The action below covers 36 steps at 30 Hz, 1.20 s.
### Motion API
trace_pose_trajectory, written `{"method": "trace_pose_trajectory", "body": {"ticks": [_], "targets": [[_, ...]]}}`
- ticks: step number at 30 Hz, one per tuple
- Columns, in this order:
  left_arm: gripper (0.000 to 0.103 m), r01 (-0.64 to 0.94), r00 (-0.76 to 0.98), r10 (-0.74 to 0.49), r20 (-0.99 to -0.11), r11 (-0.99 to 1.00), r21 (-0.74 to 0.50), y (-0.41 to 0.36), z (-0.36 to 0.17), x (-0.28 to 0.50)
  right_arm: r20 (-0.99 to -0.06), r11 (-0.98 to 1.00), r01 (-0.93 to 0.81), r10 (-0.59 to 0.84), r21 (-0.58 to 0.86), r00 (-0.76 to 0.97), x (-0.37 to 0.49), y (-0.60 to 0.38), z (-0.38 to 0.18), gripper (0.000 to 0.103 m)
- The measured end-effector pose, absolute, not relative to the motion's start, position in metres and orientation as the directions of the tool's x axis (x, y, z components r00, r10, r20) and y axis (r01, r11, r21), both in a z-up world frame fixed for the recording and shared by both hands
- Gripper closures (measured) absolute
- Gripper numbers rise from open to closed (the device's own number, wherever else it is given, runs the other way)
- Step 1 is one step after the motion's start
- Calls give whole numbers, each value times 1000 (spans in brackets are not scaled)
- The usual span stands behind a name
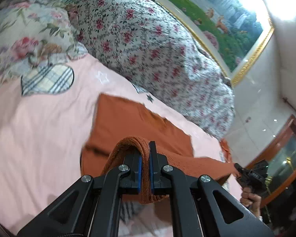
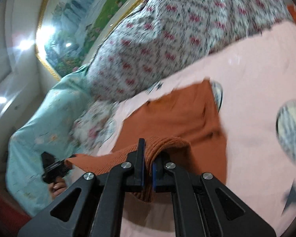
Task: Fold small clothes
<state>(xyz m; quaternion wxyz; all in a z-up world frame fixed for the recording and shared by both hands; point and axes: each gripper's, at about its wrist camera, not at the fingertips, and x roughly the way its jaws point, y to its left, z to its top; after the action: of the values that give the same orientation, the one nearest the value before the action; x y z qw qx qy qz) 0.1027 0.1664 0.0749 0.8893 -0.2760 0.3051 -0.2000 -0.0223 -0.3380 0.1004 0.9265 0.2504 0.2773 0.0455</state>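
Left gripper (image 1: 145, 158) and right gripper (image 2: 148, 158) each pinch the orange garment's (image 1: 124, 118) ribbed hem, cloth trailing ahead onto pink sheet (image 1: 39, 128).

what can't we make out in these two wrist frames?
- Orange garment: type and full shape unclear in both views; its near part is hidden behind the left tongs and right tongs, both shut on its ribbed edge.
- Right wrist view: floral quilt and prints on the pink sheet smeared by motion blur.
- Left wrist view: hand cut off behind the tongs' frame.
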Motion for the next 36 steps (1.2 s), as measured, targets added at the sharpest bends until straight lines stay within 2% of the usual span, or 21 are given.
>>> {"method": "trace_pose_trajectory", "body": {"ticks": [8,19,24,26,28,30,31,34,36], "targets": [[99,91,700,-477,-532,798,-595,158,40,217,-585,881,194,110,432,804,91,-378,77,97],[98,32,620,-411,-668,864,-502,140,-14,307,-711,869,306,73,390,700,158,-410,16,96],[95,-15,565,-383,-731,881,-474,135,-37,320,-767,869,343,63,357,639,169,-414,-2,94],[89,6,578,-384,-720,884,-467,131,-31,303,-758,862,361,40,356,651,159,-412,6,84],[78,53,582,-408,-703,882,-468,121,-24,282,-723,872,367,-23,323,690,142,-404,23,68],[76,126,567,-456,-686,871,-474,102,-20,256,-681,910,322,-62,261,729,125,-382,38,65],[76,172,543,-493,-680,858,-484,88,-22,245,-679,931,267,-28,250,733,122,-368,38,65],[76,264,457,-548,-700,836,-481,51,-32,228,-734,966,68,143,250,664,125,-323,19,65],[74,300,426,-504,-752,862,-408,25,-40,229,-790,971,-22,206,237,578,133,-302,-1,65]]}}
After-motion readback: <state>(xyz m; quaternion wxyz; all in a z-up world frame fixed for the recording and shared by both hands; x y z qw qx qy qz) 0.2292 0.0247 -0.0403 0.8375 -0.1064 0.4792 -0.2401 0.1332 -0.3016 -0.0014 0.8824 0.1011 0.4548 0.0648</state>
